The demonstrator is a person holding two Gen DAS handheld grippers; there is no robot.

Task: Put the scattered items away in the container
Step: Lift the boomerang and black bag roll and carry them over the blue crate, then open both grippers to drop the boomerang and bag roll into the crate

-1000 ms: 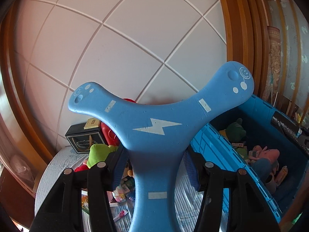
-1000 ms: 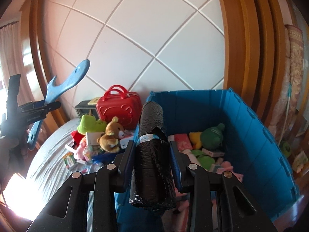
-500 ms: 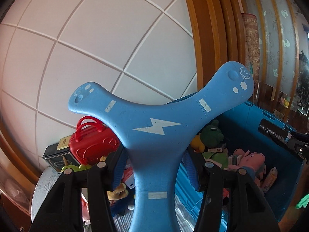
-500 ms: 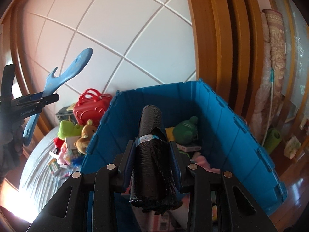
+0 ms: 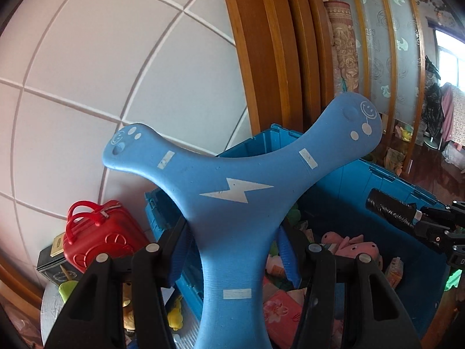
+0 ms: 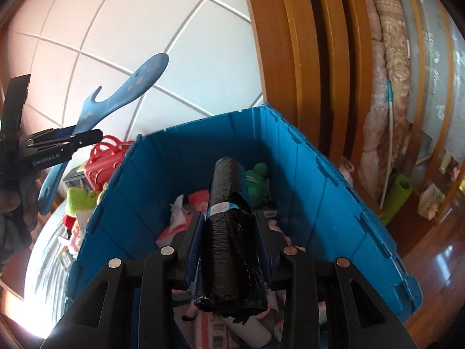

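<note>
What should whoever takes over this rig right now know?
Left claw: shut on the boomerang, held up near the bin's left edge.
Right claw: shut on the black roll, over the bin.
Done: plush toys and packets already lie in the bin.
Left: release both items into the bin, then collect what sits on the table left of it: red case, dark box, green plush and small bits.
</note>
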